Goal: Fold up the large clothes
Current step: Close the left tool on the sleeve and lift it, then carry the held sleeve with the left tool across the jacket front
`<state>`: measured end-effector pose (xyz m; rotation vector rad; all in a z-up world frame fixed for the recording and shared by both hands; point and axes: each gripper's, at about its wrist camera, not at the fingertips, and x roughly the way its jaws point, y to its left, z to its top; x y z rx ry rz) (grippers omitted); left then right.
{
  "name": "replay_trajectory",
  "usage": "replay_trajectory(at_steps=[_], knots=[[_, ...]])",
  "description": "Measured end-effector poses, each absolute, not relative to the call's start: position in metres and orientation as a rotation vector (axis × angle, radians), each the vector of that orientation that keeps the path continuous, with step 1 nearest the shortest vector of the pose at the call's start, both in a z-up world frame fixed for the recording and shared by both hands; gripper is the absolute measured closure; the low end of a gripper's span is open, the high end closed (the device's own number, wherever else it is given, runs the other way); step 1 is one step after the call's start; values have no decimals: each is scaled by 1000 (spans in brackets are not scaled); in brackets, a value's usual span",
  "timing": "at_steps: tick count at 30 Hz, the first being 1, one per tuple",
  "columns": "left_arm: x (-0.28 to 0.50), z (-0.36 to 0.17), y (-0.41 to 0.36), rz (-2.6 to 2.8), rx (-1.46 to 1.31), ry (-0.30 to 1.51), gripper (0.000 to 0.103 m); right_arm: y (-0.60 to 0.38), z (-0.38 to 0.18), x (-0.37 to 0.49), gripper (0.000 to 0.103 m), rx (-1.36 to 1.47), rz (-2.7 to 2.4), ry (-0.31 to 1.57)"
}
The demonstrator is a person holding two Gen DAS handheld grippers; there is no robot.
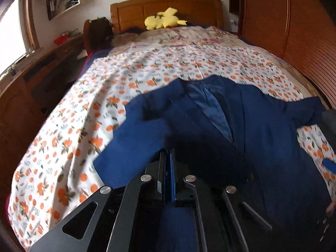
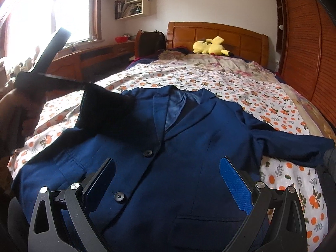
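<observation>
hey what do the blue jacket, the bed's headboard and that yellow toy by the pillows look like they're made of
Blue jacket: matte woven suit cloth, apparently, with a shinier satin-like lining showing at the open collar and dark glossy buttons, probably plastic.
Headboard: orange-brown wood with a smooth varnished sheen and raised panels.
Yellow toy: soft plush fabric, judging by its rounded, slumped shape.

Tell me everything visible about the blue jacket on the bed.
The blue jacket is a navy suit blazer of matte woven cloth with a shinier blue lining at the open collar. It has notched lapels, two dark buttons down the front and a flap pocket low on one side. It lies front up on the orange-print bedspread, collar toward the headboard, one sleeve stretched out to the side. The other sleeve is lifted up over the chest, blurred, toward the left gripper.
</observation>
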<state>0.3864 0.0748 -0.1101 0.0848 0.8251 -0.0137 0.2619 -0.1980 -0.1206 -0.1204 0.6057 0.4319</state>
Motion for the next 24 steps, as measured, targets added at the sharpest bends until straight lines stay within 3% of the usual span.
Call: replay_trajectory(at_steps=[1,3,5,11,24], knots=[[381,-114,75,-19,84,827,89,-198,-121,262,7,-120,433,606],[370,-116,79,-45,72,814,61,-196,-121,261,7,-121,437,605],[355,-116,85,-57,57,789,51,-195,-122,263,7,-127,439,606],[336,-128,117,-22,30,795,41,-184,-125,260,7,-142,455,613],[384,-196,187,102,-22,957,41,-153,-140,252,7,-193,509,634]])
